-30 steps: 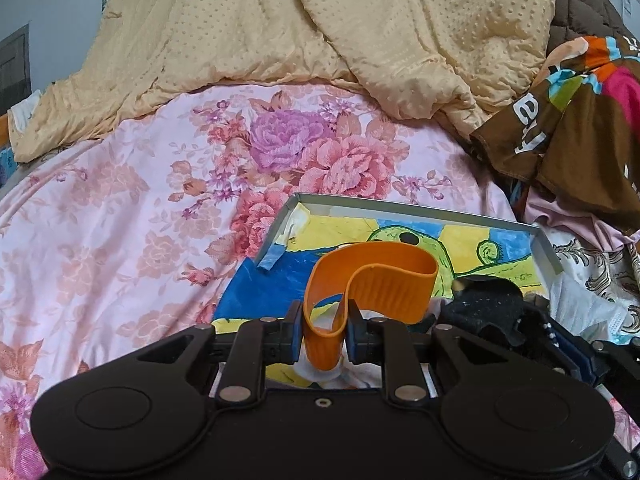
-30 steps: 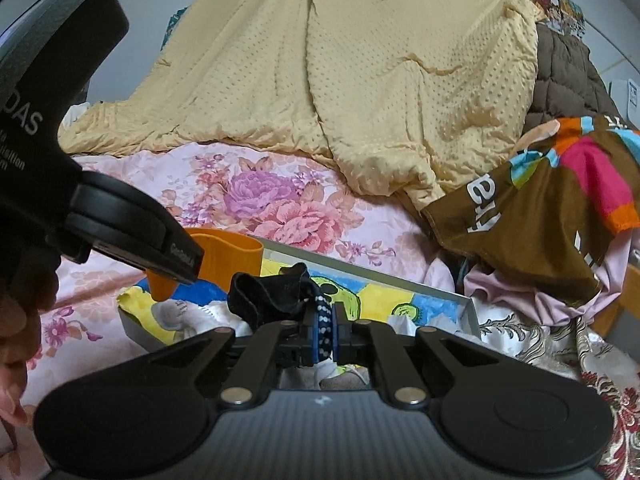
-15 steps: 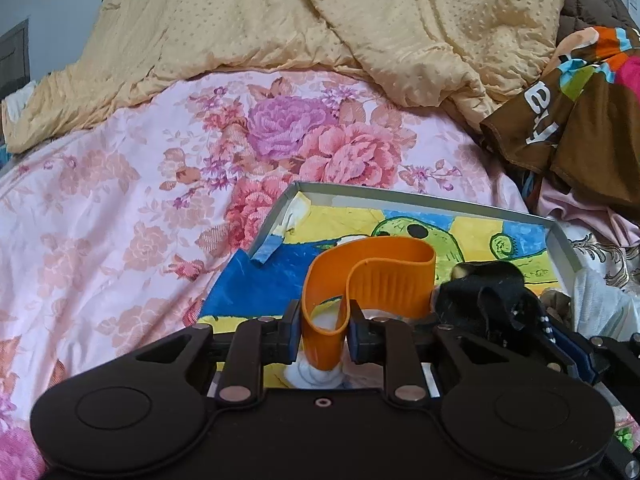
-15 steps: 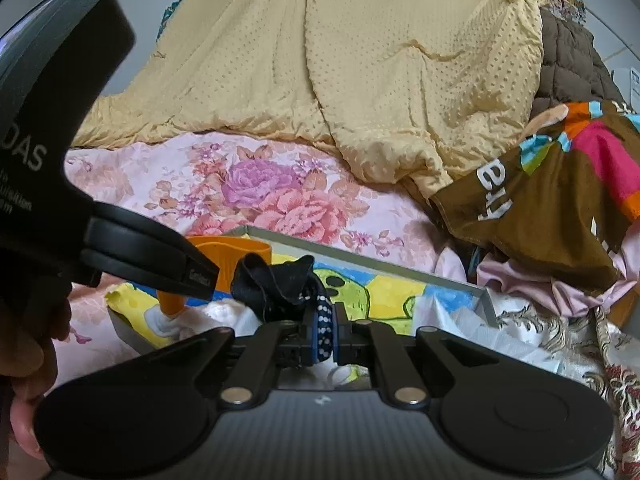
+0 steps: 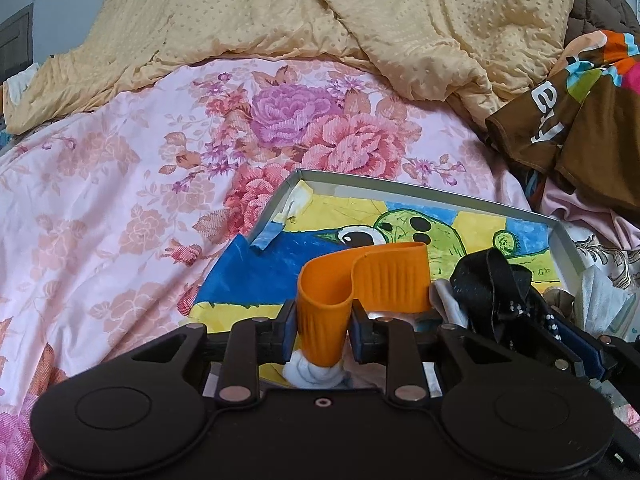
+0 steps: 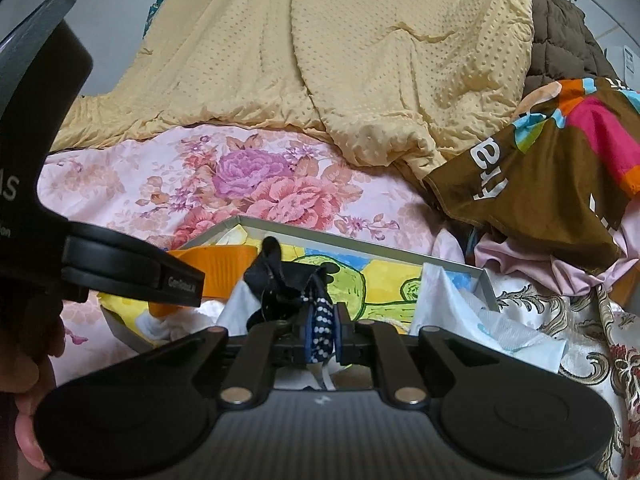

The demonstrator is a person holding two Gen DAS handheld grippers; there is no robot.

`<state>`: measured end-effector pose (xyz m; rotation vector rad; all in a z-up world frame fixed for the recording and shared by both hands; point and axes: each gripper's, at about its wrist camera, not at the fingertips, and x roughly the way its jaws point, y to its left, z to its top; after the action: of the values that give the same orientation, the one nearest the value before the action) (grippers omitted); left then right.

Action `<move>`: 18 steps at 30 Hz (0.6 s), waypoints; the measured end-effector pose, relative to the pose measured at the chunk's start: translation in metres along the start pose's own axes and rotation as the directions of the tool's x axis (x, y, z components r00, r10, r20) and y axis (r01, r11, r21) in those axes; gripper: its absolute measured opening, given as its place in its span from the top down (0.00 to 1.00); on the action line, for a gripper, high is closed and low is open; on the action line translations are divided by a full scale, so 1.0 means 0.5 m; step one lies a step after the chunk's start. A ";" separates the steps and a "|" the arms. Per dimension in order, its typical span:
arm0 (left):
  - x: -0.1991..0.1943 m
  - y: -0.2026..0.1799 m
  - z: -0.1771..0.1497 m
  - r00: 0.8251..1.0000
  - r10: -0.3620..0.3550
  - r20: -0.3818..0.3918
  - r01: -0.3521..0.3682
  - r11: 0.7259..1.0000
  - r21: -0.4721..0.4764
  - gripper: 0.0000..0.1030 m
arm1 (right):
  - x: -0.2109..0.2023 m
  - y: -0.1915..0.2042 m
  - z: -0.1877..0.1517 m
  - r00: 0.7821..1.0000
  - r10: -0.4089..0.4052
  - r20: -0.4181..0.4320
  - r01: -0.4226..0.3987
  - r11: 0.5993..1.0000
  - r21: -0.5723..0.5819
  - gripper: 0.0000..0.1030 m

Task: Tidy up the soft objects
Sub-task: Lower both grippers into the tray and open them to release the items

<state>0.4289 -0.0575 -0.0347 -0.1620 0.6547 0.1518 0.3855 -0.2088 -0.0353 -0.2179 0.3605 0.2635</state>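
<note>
Bedspread [image 5: 120, 200] bears tray [image 5: 420, 190] holding orange band [image 5: 360, 280].

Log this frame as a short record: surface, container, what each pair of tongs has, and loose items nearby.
surface: floral sheet
container: shallow box lined with a cartoon drawing
left tongs: jaws have just been opening; orange ribbed band between them, pads at its sides
right tongs: jaws have just been opening slightly; dotted dark fabric between the pads
nearby: yellow blanket, brown printed garment, white tissue
</note>
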 end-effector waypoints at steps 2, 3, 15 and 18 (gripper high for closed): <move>0.001 -0.001 0.000 1.000 -0.001 -0.002 0.001 1.000 0.002 0.73 | 0.002 -0.001 0.000 1.000 0.000 -0.005 0.000 1.000 0.001 0.83; 0.000 -0.001 -0.001 1.000 -0.001 -0.003 0.001 1.000 0.003 0.73 | 0.002 -0.001 0.000 1.000 0.001 -0.006 -0.001 1.000 0.001 0.80; 0.000 -0.004 0.000 1.000 -0.003 -0.005 0.003 1.000 0.008 0.71 | 0.004 0.001 -0.003 1.000 0.003 -0.009 -0.003 1.000 0.002 0.72; -0.001 -0.003 -0.001 1.000 -0.005 -0.004 0.005 1.000 0.003 0.70 | 0.004 0.000 -0.002 1.000 0.000 -0.010 0.000 1.000 0.005 0.65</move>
<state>0.4283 -0.0593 -0.0345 -0.1608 0.6585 0.1454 0.3871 -0.2085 -0.0370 -0.2141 0.3710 0.2619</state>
